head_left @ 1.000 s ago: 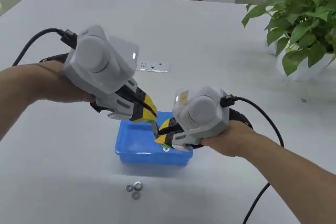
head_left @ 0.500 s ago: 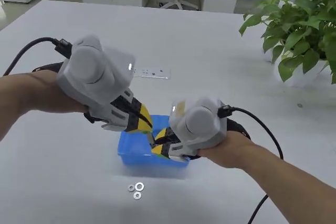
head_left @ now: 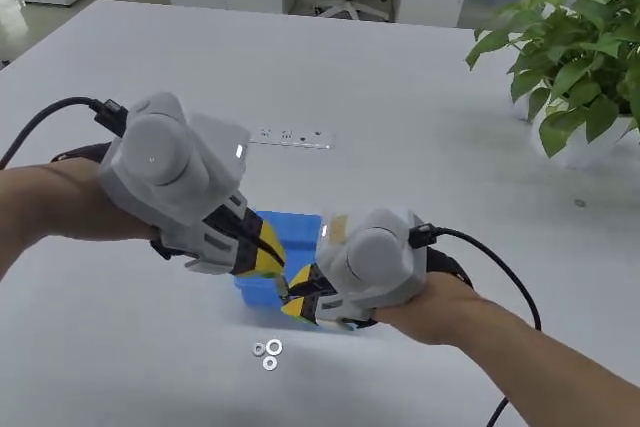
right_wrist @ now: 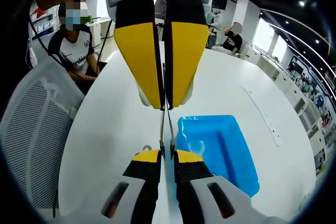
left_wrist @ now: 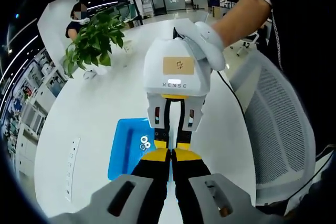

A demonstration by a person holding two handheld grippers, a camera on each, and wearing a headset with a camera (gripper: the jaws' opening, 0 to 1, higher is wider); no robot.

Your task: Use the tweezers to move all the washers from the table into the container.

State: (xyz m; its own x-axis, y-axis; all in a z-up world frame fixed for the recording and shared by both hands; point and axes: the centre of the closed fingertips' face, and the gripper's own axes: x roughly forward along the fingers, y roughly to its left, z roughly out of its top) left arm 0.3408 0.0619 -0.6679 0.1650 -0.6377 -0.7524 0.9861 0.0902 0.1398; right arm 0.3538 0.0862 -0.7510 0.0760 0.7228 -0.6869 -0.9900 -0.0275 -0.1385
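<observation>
Tweezers [right_wrist: 166, 121] are bridging the left claw [left_wrist: 171, 151] and right claw [right_wrist: 167, 156], both clamping on them above the container [head_left: 295, 230], while three washers [head_left: 268, 351] are lying on the surface [head_left: 450, 127]; uneven squeezing could be twisting them loose.

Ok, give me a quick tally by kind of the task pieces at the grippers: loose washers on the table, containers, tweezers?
washers on the table: 3
blue container: 1
tweezers: 1
total: 5
</observation>
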